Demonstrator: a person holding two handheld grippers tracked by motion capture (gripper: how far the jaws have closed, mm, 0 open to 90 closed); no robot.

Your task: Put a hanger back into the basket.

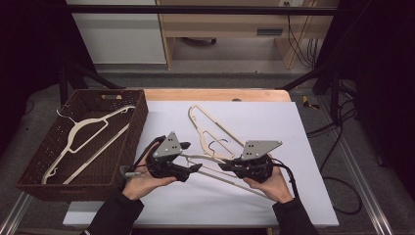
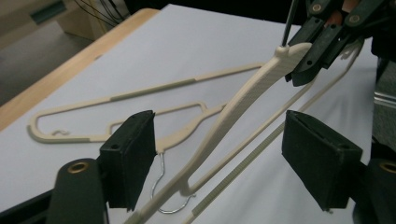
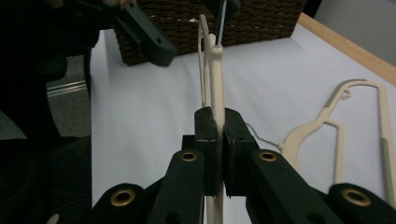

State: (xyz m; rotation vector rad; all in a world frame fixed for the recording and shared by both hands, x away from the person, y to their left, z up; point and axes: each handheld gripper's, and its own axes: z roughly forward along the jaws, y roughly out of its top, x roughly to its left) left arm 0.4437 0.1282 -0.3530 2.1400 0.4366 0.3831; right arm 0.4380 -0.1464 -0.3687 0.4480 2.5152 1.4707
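Right claw (image 3: pixel 218 140) clenched on cream hanger (image 2: pixel 243 100), held above the bench (image 1: pixel 293 127) near its front edge. Left claw (image 2: pixel 219 158) released, jaws straddling the hanger arm without touching. Judgement: close squarely on the arm, keep it level. Spare hanger (image 1: pixel 208 125) mid-bench; basket (image 1: pixel 139 122) at left edge.

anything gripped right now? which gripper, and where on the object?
Right gripper is shut on one arm of a cream hanger. Left gripper is open around that hanger, holding nothing.

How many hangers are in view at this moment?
3: one in the wicker basket at left, one flat on the white sheet, one clamped in the right gripper.
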